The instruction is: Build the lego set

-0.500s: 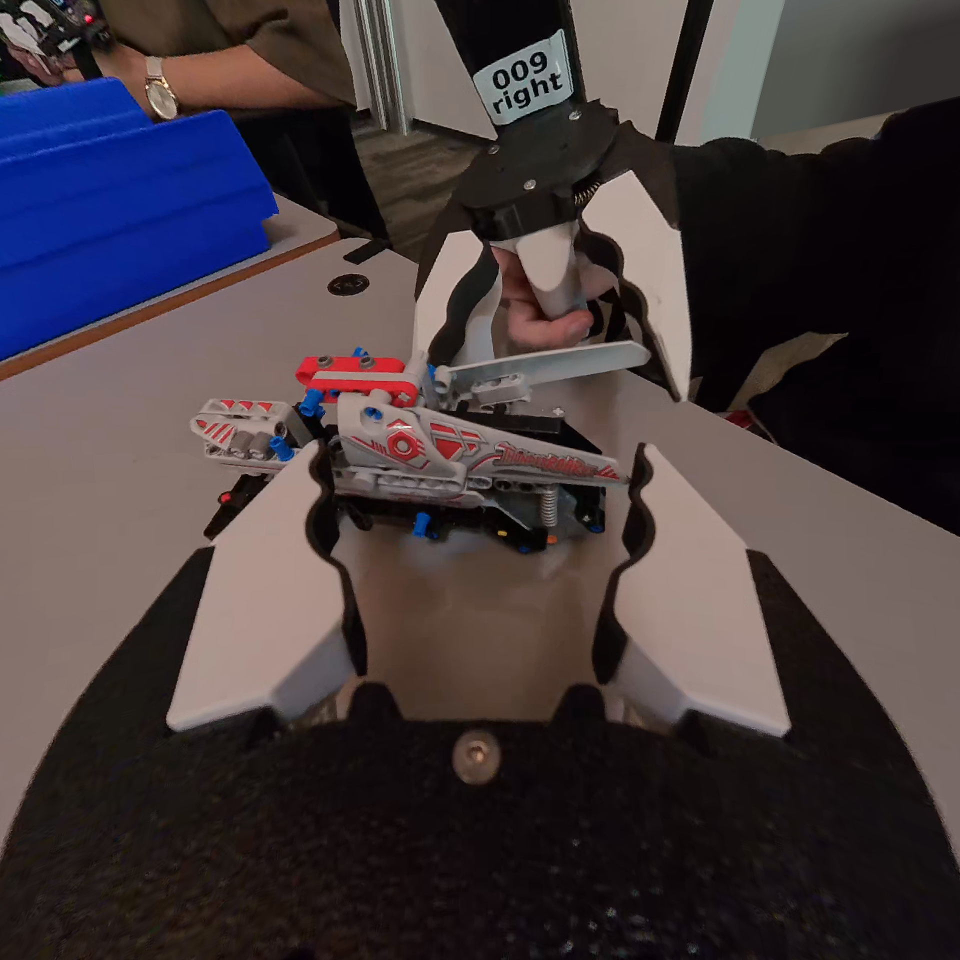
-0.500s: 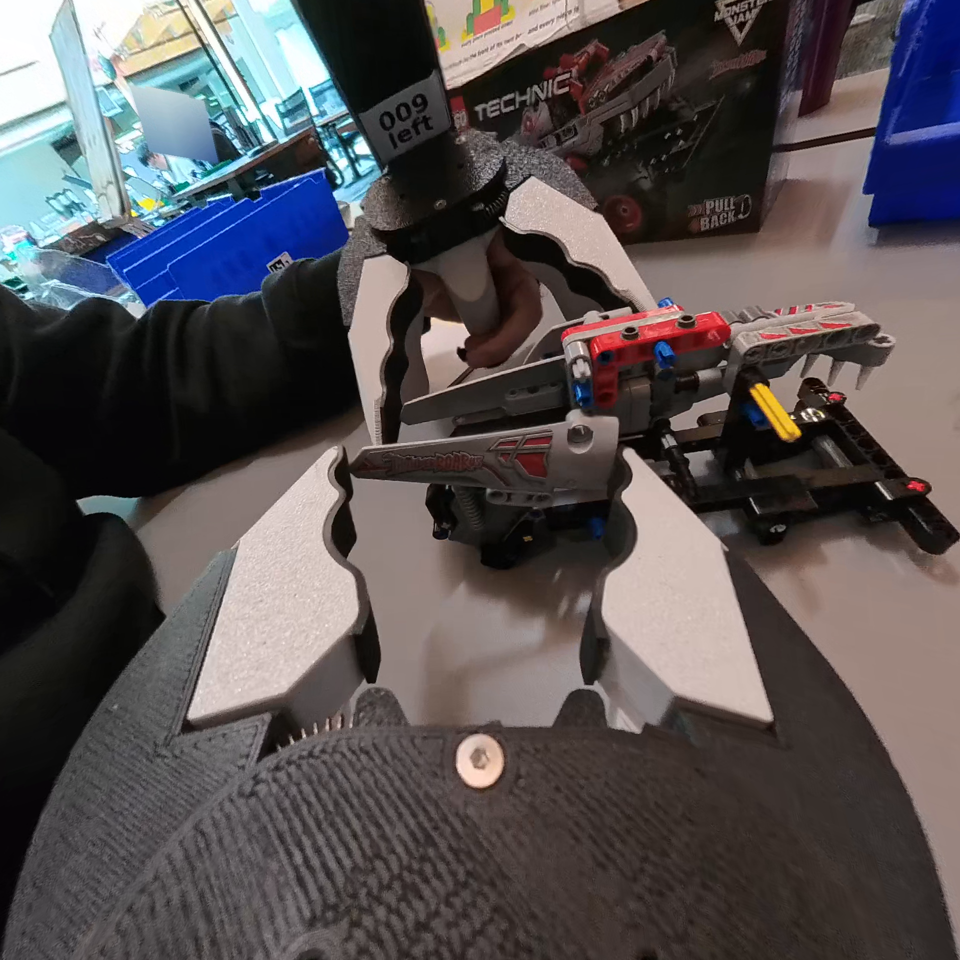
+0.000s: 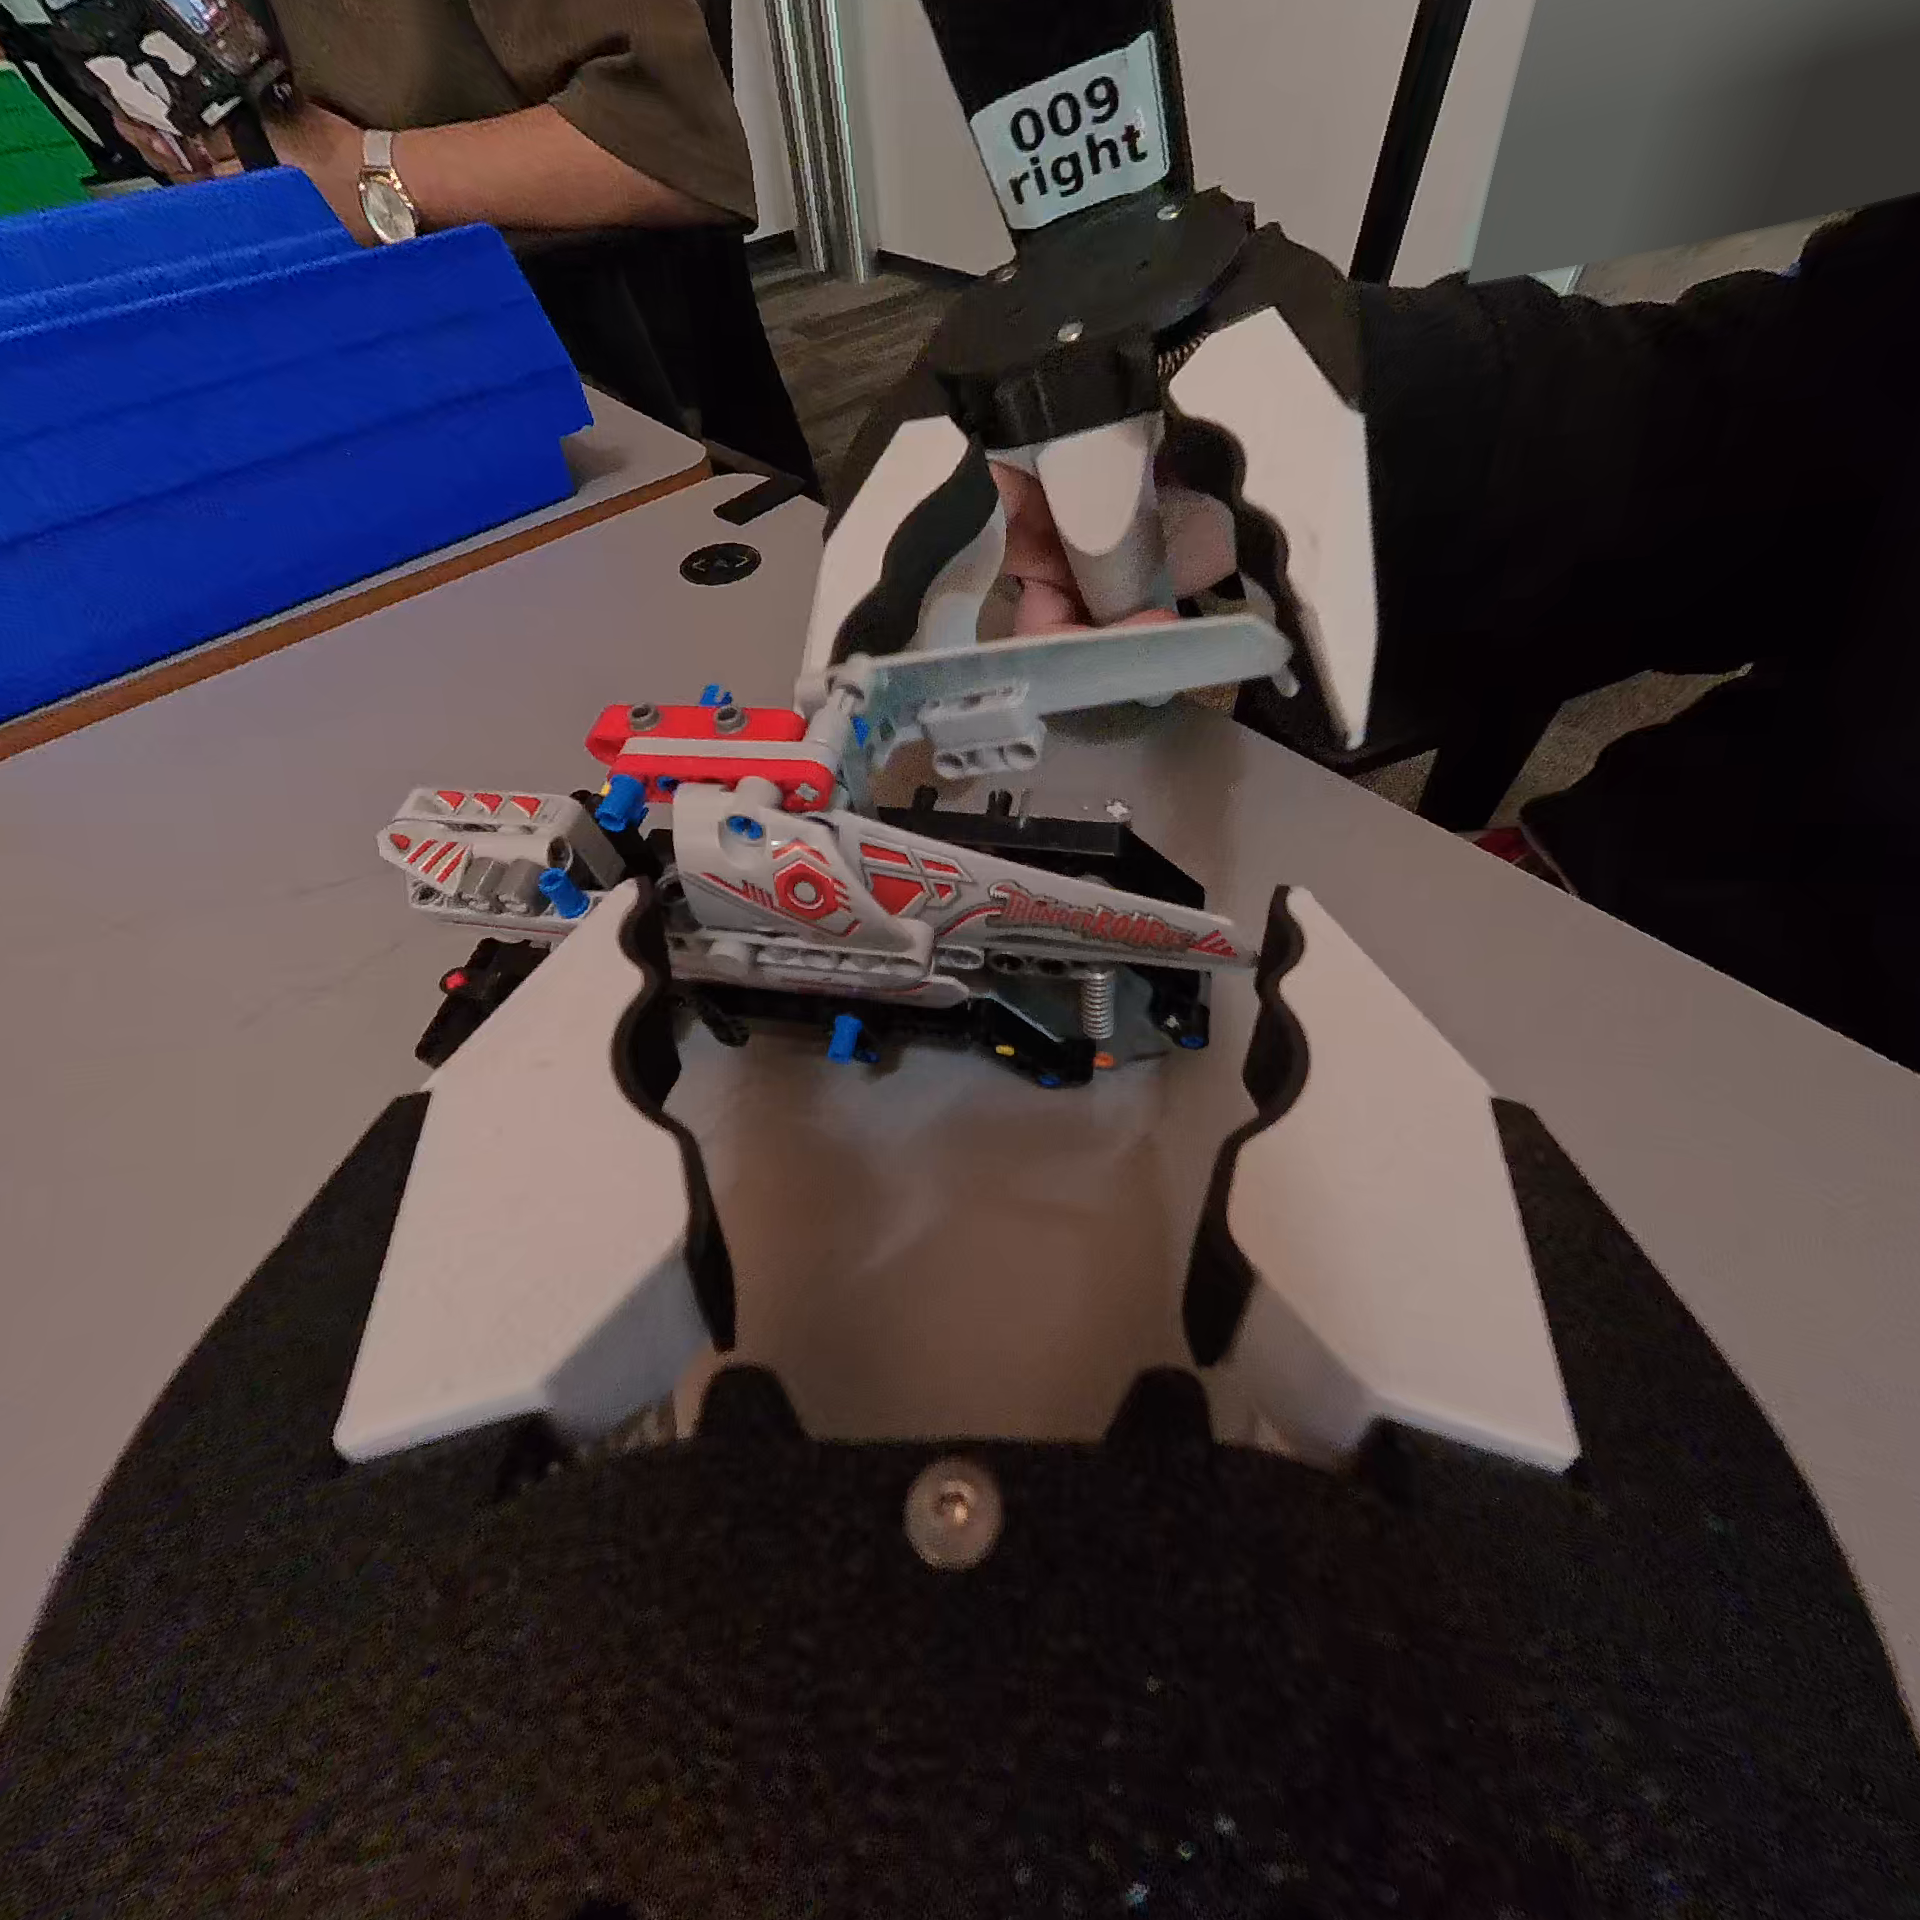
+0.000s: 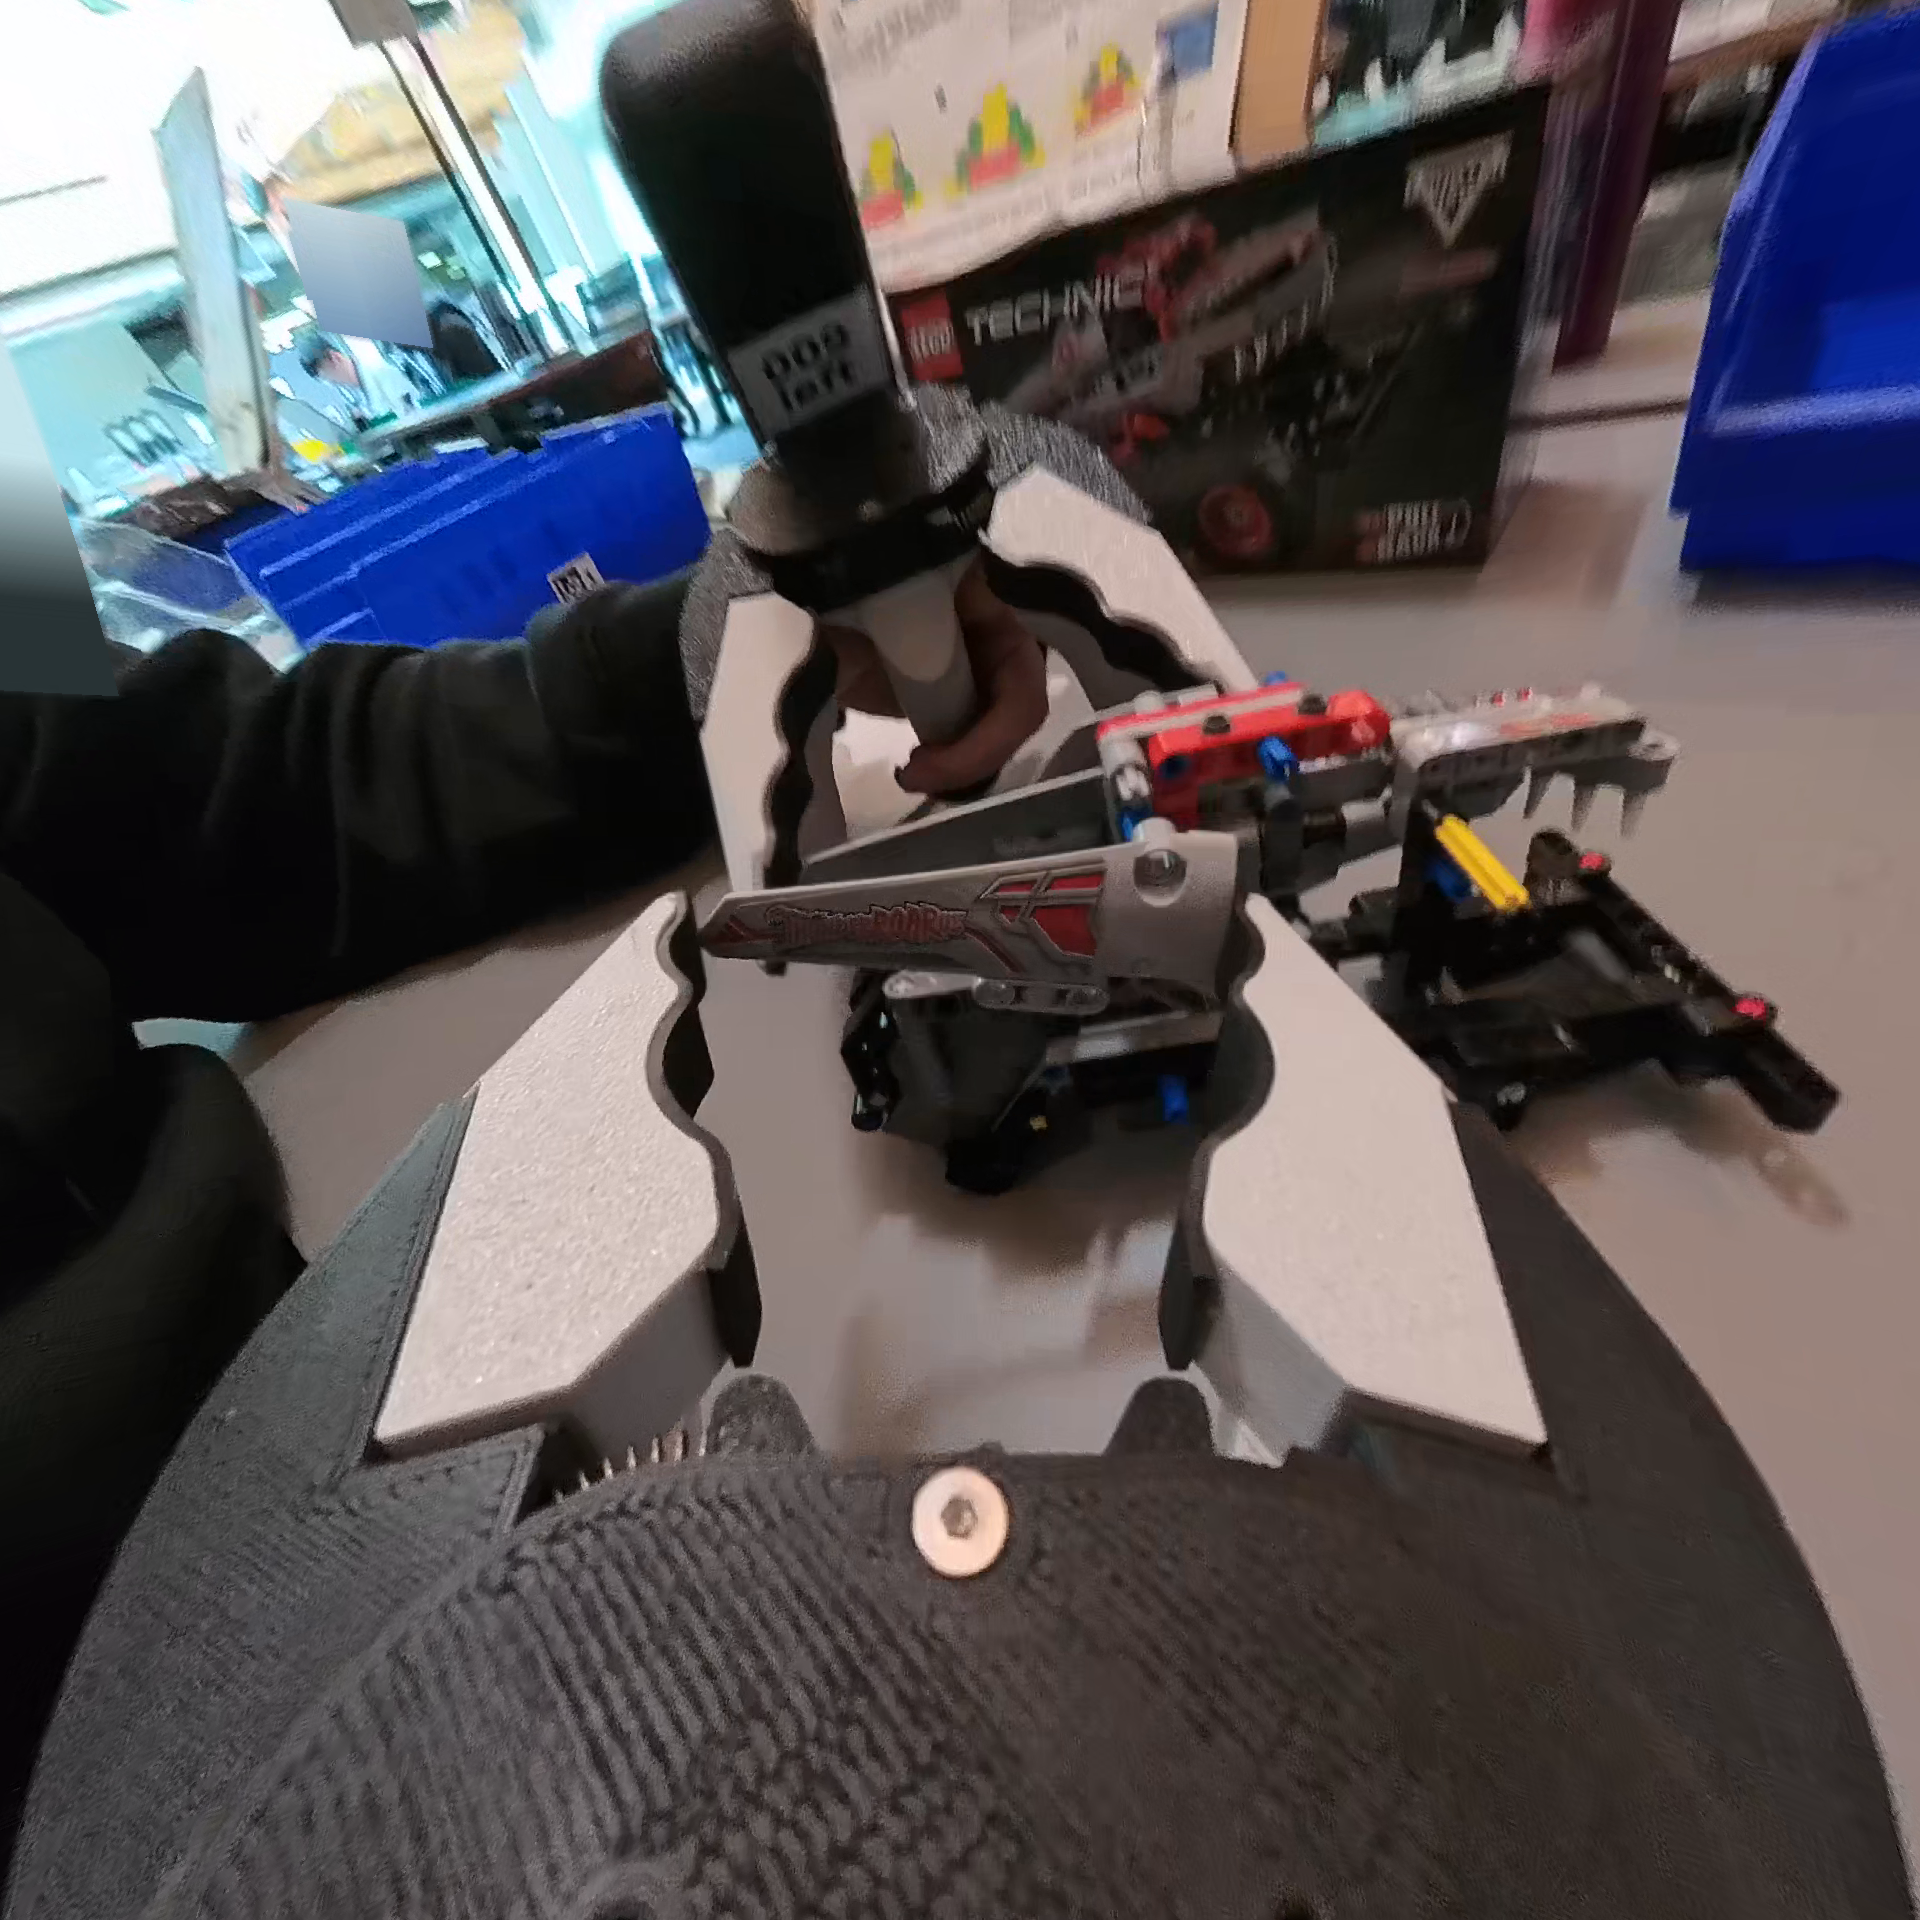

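The Lego Technic model [image 3: 831, 914] rests on the grey table [image 3: 208, 935], a partly built vehicle with a black chassis, grey side panels with red decals and a red beam [image 3: 707, 743] on top.

Left wrist view: the left gripper [image 3: 951, 935] has its jaws spread wide, one tip at either end of the near side panel [image 3: 935, 904]. Whether the tips touch the model cannot be determined. The right gripper [image 3: 1081, 623] is at 12 o'clock from the model, jaws spread, straddling the far grey panel [image 3: 1060, 675], which stands raised above the chassis. A toothed grey jaw piece [image 3: 478, 852] projects toward 9 o'clock. Blue bins [image 3: 260, 395] occupy 10 o'clock, with a person's arm wearing a wristwatch [image 3: 384, 197] behind them.

Right wrist view: the right gripper [image 4: 966, 945] is spread, its tips flanking the decorated side panel [image 4: 987, 914]; contact cannot be confirmed. The left gripper [image 4: 904, 748] is at 12 o'clock, held by a hand [image 4: 966, 717] in a black sleeve. The black chassis [image 4: 1558, 997] extends toward 3 o'clock, carrying a yellow axle [image 4: 1475, 862]. The set's box [image 4: 1247, 416] stands at 1 o'clock, a blue bin [image 4: 1818, 312] at 2 o'clock. This view is motion-blurred.
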Motion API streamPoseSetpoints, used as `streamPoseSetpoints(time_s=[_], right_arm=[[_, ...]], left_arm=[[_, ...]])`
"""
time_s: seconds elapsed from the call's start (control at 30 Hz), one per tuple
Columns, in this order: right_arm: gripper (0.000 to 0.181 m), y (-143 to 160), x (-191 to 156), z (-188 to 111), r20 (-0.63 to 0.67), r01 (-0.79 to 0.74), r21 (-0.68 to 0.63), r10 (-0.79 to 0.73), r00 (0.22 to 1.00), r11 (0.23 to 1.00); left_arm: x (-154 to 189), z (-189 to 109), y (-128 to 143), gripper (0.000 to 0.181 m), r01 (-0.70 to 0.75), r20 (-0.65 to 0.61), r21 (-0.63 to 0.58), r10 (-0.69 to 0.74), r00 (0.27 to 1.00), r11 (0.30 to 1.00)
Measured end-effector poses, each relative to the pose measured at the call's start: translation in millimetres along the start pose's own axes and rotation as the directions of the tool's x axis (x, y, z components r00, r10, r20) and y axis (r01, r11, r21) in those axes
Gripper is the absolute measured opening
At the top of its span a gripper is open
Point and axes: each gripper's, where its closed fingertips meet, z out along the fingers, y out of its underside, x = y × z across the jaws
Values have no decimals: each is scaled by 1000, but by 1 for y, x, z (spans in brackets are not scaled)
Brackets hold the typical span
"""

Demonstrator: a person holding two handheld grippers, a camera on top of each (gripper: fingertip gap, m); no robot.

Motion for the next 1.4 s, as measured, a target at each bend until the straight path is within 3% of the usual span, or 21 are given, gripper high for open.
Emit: streamPoseSetpoints(time_s=[0.2, 0.37, 0.6, 1.4], right_arm=[[98, -11, -1, -2, 22, 31, 72, -33, 999, 997], [98, 5, 1, 3, 19, 18, -47, -17, 1000, 999], [98, 9, 0, 4, 34, -7, -69, 10, 999, 998], [99, 11, 1, 3, 89, 143, -110, -133, 987, 984]], left_arm=[[0, 0, 0, 110, 0, 1, -2, 0, 1000, 1000], [0, 0, 0, 110, -1, 3, -6, 1, 1000, 1000], [0, 0, 0, 110, 0, 3, -6, 0, 1000, 1000], [0, -2, 1, 111, -3, 9, -17, 3, 1000, 1000]])
